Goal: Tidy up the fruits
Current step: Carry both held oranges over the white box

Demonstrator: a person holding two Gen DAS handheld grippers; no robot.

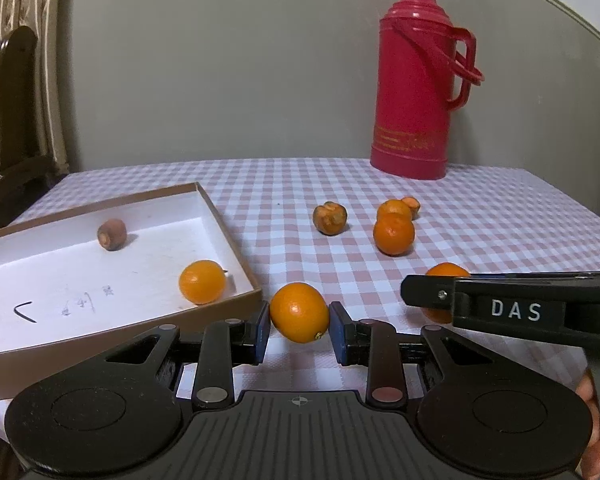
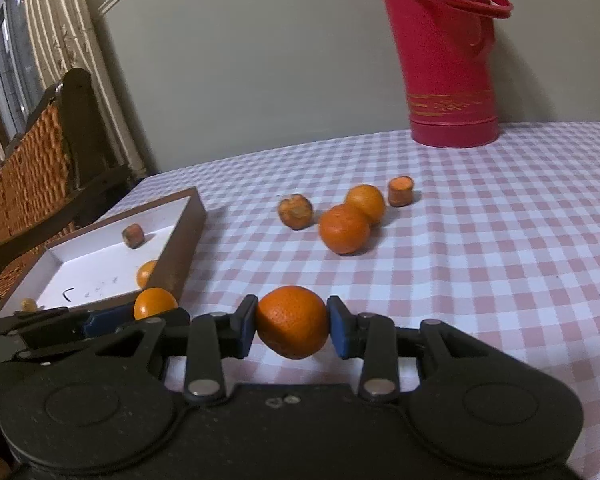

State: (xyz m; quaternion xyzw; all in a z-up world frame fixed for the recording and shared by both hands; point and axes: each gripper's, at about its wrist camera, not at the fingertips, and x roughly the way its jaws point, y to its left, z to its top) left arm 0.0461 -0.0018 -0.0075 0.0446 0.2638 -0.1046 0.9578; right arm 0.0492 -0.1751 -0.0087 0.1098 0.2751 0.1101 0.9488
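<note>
Two grippers, left (image 1: 299,326) and right (image 2: 292,326), each clench an orange; cardboard box (image 1: 236,240) lies at ten o'clock, nearer the left.

In the right wrist view the red flask (image 2: 444,52) loses its top at the upper edge. At lower right of the left wrist view, the right gripper (image 1: 512,304) hides most of an orange (image 1: 446,270). The writing in the box (image 1: 80,304) is too small to read.
</note>
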